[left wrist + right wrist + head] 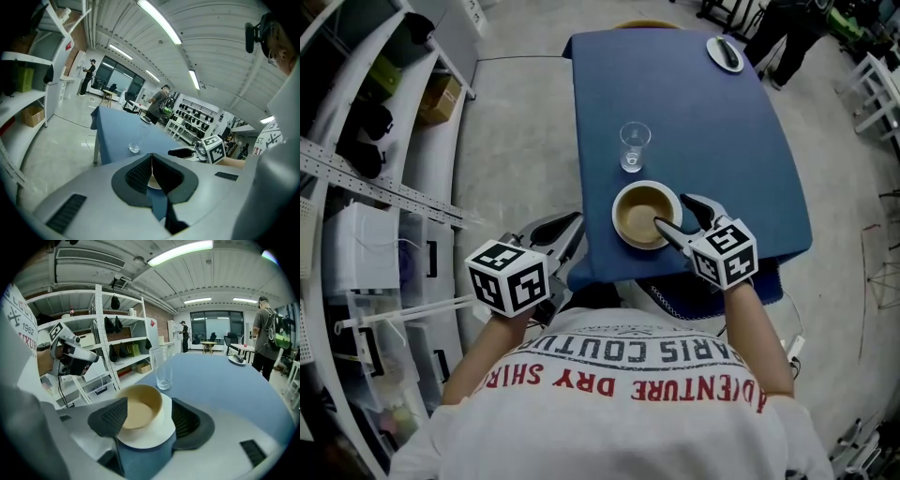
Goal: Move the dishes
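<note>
A tan bowl [643, 212] sits on a white plate [623, 236] near the front edge of the blue table [722, 159]. My right gripper [675, 212] is open and straddles the bowl's right side, one finger over the bowl's inside and the other outside the plate. In the right gripper view the bowl [138, 411] and plate [150, 437] lie between the spread fingers of my right gripper [149, 404]. My left gripper [579, 228] hangs off the table's front left corner, shut on nothing, its tips meeting in the left gripper view [151, 157].
An empty clear glass [634, 145] stands just behind the bowl. A small plate with a utensil [725, 53] lies at the table's far right corner. White shelving [366, 187] runs along the left. A person [787, 37] stands beyond the far right corner.
</note>
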### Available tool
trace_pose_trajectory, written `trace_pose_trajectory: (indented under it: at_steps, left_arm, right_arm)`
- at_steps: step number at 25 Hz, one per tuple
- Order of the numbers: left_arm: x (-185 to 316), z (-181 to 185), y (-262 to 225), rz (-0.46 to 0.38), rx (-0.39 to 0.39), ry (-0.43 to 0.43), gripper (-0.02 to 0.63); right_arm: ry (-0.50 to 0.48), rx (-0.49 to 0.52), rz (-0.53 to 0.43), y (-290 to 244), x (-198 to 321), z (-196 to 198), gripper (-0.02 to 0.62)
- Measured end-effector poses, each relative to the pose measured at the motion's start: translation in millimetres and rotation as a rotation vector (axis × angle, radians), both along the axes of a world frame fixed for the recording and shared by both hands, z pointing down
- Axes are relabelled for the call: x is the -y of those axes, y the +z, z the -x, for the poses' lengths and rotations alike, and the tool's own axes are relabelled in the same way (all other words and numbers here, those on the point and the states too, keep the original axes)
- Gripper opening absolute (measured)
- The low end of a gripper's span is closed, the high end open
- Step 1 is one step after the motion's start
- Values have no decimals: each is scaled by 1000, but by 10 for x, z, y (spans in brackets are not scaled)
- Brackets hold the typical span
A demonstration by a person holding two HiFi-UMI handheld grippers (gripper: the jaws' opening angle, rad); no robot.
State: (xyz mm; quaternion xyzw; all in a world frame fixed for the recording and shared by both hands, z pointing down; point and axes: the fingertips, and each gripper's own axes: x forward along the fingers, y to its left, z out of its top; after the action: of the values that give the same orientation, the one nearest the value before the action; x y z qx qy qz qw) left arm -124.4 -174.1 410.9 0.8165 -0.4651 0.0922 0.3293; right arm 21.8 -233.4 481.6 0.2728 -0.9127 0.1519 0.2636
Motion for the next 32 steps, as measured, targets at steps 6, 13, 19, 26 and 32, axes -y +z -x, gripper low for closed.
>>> trace_pose_trajectory:
  at_steps: [6, 13, 19, 26, 32]
  left_arm:
    - [-91, -12, 7, 6, 5, 1, 28]
    - [-48, 40, 19, 7, 9, 11, 29]
    - [54, -13, -29, 7, 4, 40, 28]
    - [176, -57, 7, 21, 13, 69, 28]
    - [244, -78, 49, 36, 18, 88, 28]
  right_arm:
    - [62, 6, 114, 263, -89, -26, 276]
    - [123, 69, 195, 326, -99, 12, 231]
    - [174, 111, 240, 317, -86, 1, 112]
    - [218, 137, 278, 355, -48, -32, 60]
    - [247, 223, 348, 331, -15, -33, 43]
